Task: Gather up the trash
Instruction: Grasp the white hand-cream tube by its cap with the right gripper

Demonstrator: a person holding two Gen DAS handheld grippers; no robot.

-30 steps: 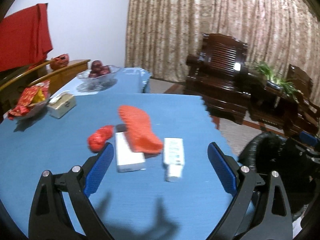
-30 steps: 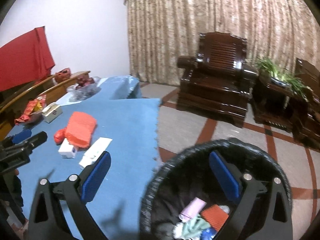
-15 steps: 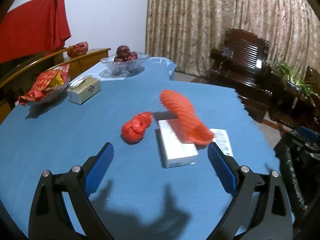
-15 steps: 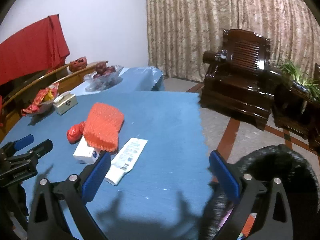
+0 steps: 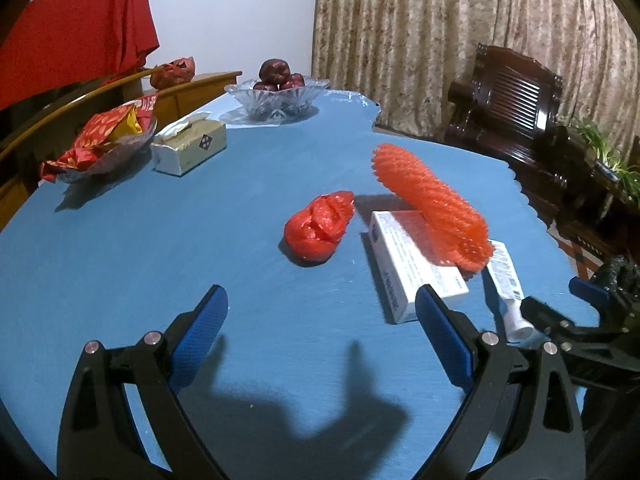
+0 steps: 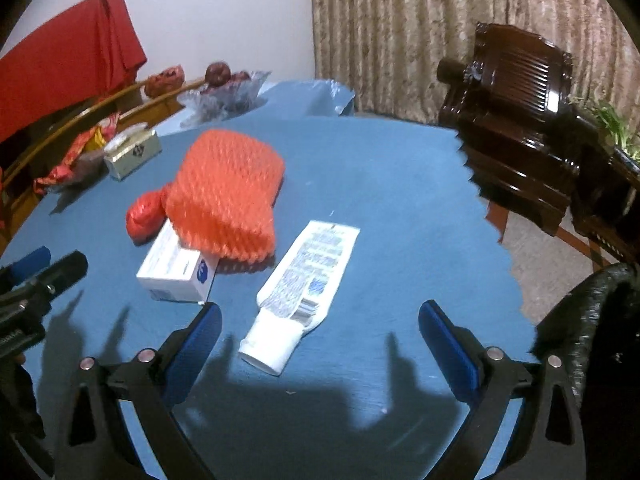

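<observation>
On the blue table lie a crumpled red plastic bag (image 5: 318, 229) (image 6: 145, 213), a white carton (image 5: 412, 265) (image 6: 176, 266), an orange foam fruit net (image 5: 430, 204) (image 6: 230, 196) resting partly on the carton, and a flattened white tube (image 5: 509, 288) (image 6: 304, 288). My left gripper (image 5: 322, 336) is open above the table's near side, just short of the bag and carton, holding nothing. Over the tube's cap end my right gripper (image 6: 320, 346) stands open and empty. The bin's black-bagged rim (image 6: 592, 312) shows at the right edge.
At the far left stand a tissue box (image 5: 190, 148), a dish of red snack packets (image 5: 100, 140) and a glass fruit bowl (image 5: 276, 94). Dark wooden armchairs (image 6: 520, 92) and a plant (image 5: 604, 152) stand past the table's right edge (image 6: 492, 248).
Both grippers swung left from the bin toward the table; the right one now hangs over the tube instead of the bin. The trash items look nearer and larger. Both stay open.
</observation>
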